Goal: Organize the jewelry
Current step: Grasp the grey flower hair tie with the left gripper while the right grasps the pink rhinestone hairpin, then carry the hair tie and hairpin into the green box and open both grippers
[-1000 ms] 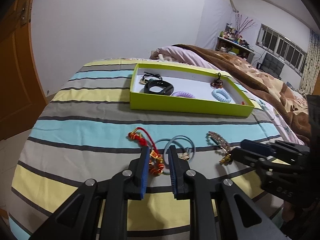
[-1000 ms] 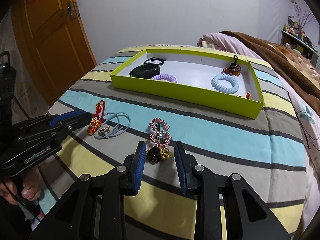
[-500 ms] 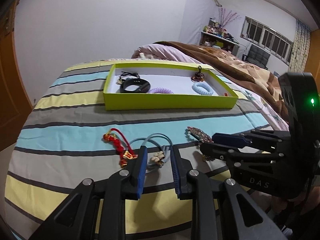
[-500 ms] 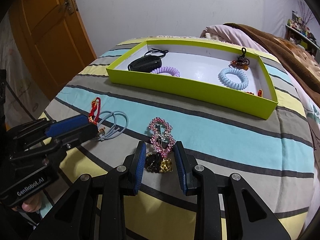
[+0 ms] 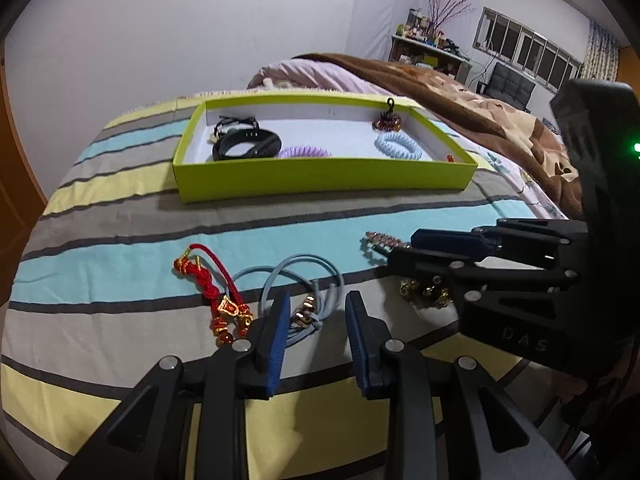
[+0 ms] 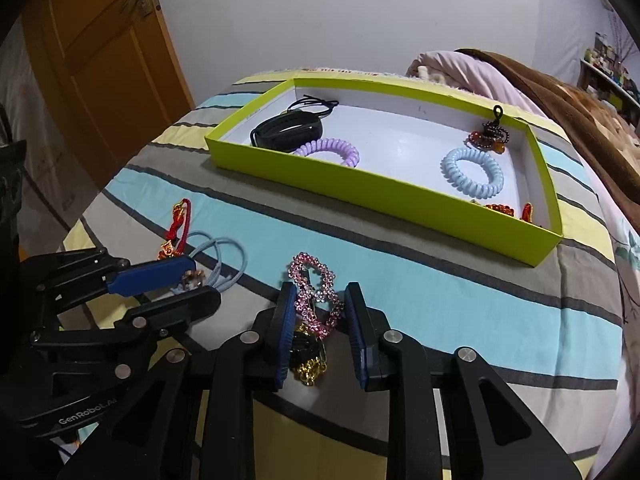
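A lime green box [image 5: 320,178] [image 6: 384,196] lies on the striped bedspread and holds a black band [image 5: 246,144], a purple coil tie [image 6: 328,151], a blue coil tie [image 6: 472,172] and a dark beaded piece [image 6: 490,138]. My left gripper [image 5: 314,300] is open around the grey-blue hair ties [image 5: 300,280], with a red cord charm [image 5: 212,284] just to its left. My right gripper [image 6: 318,296] is open around the pink rhinestone clip [image 6: 316,296], with gold and black beads [image 6: 310,356] between its fingers.
A brown blanket [image 5: 460,96] and pink bedding [image 6: 460,68] lie to the right behind the box. An orange door [image 6: 96,52] stands at the left. A shelf and window [image 5: 520,52] are far right.
My left gripper has shifted right, from the red cord charm to the grey-blue hair ties. My right gripper has moved forward so the pink clip lies between its fingers.
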